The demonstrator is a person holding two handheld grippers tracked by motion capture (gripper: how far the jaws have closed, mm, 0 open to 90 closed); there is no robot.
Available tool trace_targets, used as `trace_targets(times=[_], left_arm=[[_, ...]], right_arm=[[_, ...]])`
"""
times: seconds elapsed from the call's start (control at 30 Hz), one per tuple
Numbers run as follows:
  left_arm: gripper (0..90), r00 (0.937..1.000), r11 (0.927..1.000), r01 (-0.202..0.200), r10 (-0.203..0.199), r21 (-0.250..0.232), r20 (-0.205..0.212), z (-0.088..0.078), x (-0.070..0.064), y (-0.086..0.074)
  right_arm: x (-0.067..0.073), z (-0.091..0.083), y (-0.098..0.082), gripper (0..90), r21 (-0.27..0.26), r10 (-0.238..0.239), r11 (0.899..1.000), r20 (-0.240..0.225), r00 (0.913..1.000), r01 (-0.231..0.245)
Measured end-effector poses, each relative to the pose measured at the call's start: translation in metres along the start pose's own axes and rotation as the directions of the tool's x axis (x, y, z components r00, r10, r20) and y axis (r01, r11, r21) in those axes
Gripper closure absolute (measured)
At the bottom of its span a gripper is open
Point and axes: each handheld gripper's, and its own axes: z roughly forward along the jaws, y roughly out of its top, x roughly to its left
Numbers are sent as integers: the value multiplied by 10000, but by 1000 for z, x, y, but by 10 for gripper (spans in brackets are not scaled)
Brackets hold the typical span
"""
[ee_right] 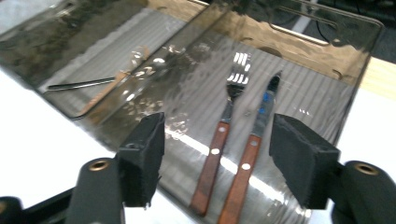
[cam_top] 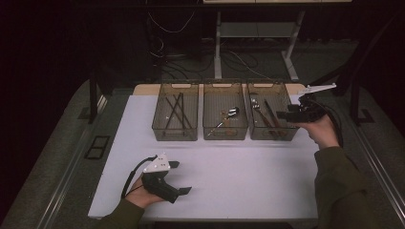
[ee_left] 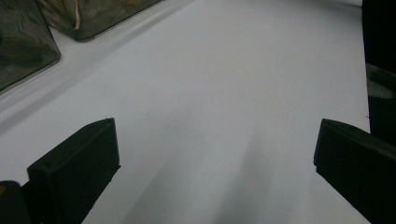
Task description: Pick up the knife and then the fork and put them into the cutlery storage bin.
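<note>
Left gripper (cam_top: 180, 177) sits low over the near left part of the tabletop (cam_top: 239, 167), held in the left hand (cam_top: 143, 193), jaws pointing toward the right edge and spread wide with nothing between them. Left forearm enters from the near edge. Right gripper (cam_top: 282, 116) is held up at the far right edge in the right hand (cam_top: 321, 131), pointing left, forearm rising from the near right corner. Its jaws stand apart, gripping nothing.

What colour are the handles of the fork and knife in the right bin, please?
Reddish-brown wood with small silver rivets, on both fork and knife; clearest in the right gripper view.
</note>
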Motion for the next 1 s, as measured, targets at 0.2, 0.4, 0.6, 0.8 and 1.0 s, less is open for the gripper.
trace_targets(times=[0.2,0.4,0.6,0.8,1.0], left_arm=[[0,10000,10000,8,-8,0,3,-1,1,0],[0,10000,10000,10,-10,33,-31,-1,1,-1],[0,10000,9999,16,-15,102,-84,-1,3,0],[0,9998,10000,57,-55,82,-193,-3,3,-1],[0,9997,9999,67,-64,116,-240,-3,3,-1]], right_arm=[[16,-11,-14,287,-477,-98,9988,-392,9992,79],[36,-19,-31,214,-675,-341,9973,-635,9974,298],[51,-21,-52,169,-1002,-486,9941,-613,9969,423],[63,-19,-73,136,-996,-779,9924,-595,9952,717],[76,-19,-90,136,-985,-973,9911,-832,9918,890]])
